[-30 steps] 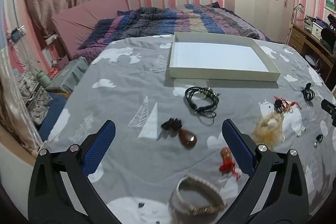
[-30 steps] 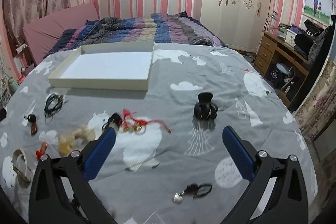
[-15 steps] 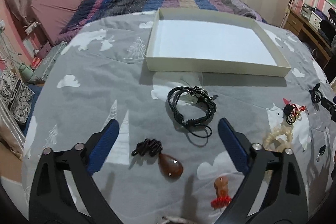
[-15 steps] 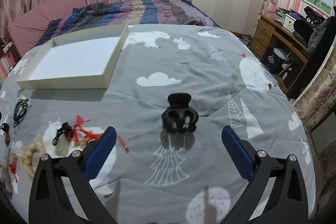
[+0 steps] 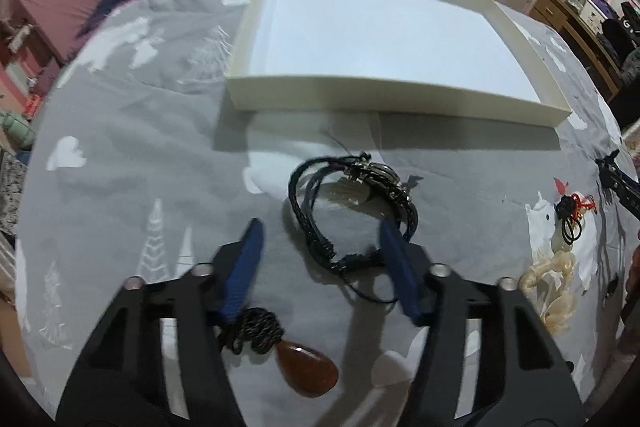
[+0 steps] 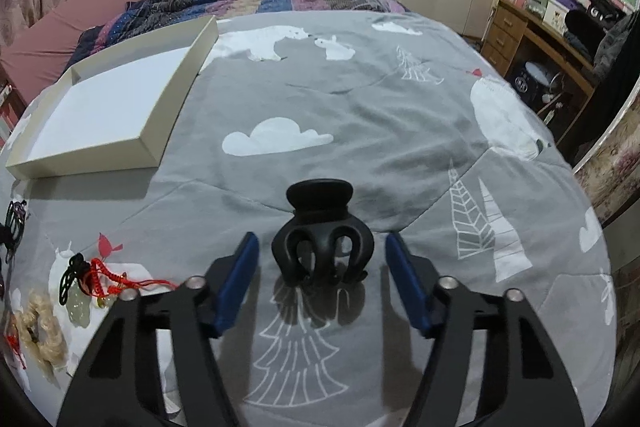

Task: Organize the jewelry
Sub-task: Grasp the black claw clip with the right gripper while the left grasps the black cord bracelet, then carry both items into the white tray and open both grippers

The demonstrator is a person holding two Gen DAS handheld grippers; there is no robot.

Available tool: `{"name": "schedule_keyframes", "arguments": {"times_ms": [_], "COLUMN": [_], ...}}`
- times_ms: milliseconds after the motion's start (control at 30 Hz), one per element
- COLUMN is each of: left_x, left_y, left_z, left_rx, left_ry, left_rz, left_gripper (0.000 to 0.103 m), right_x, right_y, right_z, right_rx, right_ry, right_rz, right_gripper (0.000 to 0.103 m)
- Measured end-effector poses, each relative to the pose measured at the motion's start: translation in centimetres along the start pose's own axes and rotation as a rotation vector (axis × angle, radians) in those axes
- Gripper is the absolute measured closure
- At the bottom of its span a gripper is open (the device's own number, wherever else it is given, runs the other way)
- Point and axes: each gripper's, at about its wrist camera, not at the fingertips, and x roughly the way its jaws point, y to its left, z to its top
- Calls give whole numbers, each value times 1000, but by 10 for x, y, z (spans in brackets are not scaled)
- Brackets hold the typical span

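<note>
Jewelry: scattered on the grey bedspread (image 6: 360,99); white box (image 5: 384,95) bare. Left tongs (image 5: 320,247) now down around the black bracelet (image 5: 352,203), right tongs (image 6: 320,263) around the black hair claw (image 6: 322,247). Both half-open, closing, pads not yet touching. Pickups imminent.

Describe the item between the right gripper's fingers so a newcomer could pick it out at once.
On the grey quilt with white animal and tree prints, right of the shallow cream cardboard box, stands a glossy black plastic claw hair clip, alone on a white tree print. Unlike the corded, beaded pieces heaped at far left, it is rigid, with curved interlocking teeth. The right gripper is closing around it.
</note>
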Motion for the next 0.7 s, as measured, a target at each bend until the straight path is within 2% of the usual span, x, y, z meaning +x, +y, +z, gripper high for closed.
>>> {"name": "schedule_keyframes", "arguments": {"times_ms": [33, 100, 167, 300, 433, 567, 700], "left_x": [3, 4, 5, 7, 3, -21, -55], "left_y": [-1, -4, -6, -3, 1, 0, -6], "left_z": [1, 1, 2, 6, 7, 10, 30], "left_rx": [2, 18, 26, 24, 12, 13, 50], "left_ry": [7, -2, -6, -16, -30, -88, -166], "left_rz": [1, 23, 28, 36, 15, -7, -19], "left_gripper": [60, 74, 85, 98, 98, 98, 99], "right_x": [3, 5, 6, 5, -9, -33, -49], "right_y": [-1, 0, 2, 10, 14, 28, 53], "right_z": [1, 2, 3, 5, 13, 33, 59], "right_rx": [0, 0, -11, -50, -48, -59, -92], "right_ry": [9, 8, 4, -7, -39, -89, -126], "right_rz": [4, 1, -5, -38, -21, 24, 78], "right_gripper": [53, 54, 54, 55, 55, 55, 55]}}
